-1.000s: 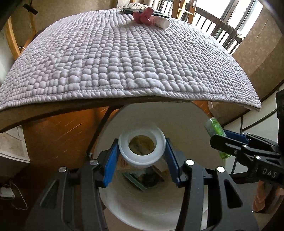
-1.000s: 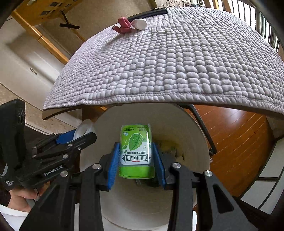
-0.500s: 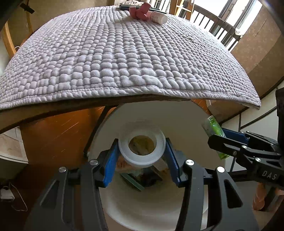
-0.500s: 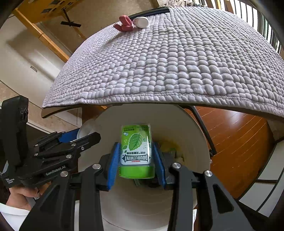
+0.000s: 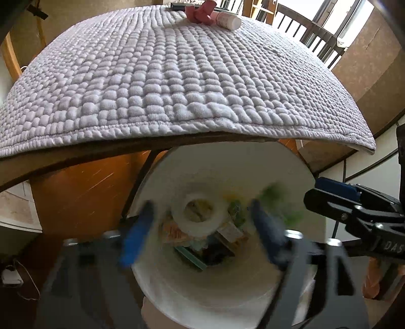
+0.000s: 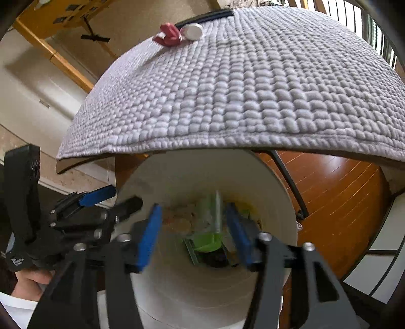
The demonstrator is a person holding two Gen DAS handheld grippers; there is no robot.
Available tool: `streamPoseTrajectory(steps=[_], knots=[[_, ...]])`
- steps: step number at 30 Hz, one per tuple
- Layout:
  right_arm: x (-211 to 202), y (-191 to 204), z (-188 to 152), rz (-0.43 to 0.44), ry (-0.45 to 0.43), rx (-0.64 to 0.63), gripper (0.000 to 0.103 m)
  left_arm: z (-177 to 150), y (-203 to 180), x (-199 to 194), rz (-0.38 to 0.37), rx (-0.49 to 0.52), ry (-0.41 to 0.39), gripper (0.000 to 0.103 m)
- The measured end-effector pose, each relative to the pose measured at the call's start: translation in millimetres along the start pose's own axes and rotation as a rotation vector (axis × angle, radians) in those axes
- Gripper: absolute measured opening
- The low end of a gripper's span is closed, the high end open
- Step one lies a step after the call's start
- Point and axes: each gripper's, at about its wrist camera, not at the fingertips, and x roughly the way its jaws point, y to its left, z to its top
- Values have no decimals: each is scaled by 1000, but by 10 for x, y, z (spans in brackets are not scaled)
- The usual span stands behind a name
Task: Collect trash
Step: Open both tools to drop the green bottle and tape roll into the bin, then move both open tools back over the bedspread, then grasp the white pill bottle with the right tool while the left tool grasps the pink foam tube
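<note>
A white trash bin (image 5: 291,172) stands under the table edge; it also shows in the right wrist view (image 6: 273,182). My left gripper (image 5: 202,227) is open over the bin, its fingers blurred. A white tape roll (image 5: 198,215) is loose inside the bin, below the fingers. My right gripper (image 6: 193,227) is open over the bin. The green Doublemint gum bottle (image 6: 210,227) is blurred, falling between the fingers into the bin; in the left wrist view it is a green smear (image 5: 278,200). Several wrappers lie at the bin's bottom (image 5: 202,250).
A grey quilted cloth (image 5: 177,83) covers the table just above the bin. A pink object (image 5: 200,12) and a white bottle (image 5: 227,20) lie at its far edge. Wooden floor (image 6: 341,202) lies to the right of the bin.
Both grippers have opened. The tape roll has dropped from the left gripper into the bin, and the gum bottle is falling from the right gripper.
</note>
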Motion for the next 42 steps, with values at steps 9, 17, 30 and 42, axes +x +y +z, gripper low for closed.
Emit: streamPoseTrajectory(steps=[9, 17, 30, 42], knots=[[-43, -9, 58, -9, -16, 2, 56, 57, 123, -27, 5, -16, -3, 88], [-375, 221, 114, 5, -88, -152, 57, 99, 103, -405, -29, 62, -66, 88], [-417, 236, 1133, -79, -236, -242, 61, 1158, 278, -872, -26, 88, -334, 88], [154, 142, 2015, -118, -171, -294, 49, 2012, 322, -225, -73, 31, -254, 88]])
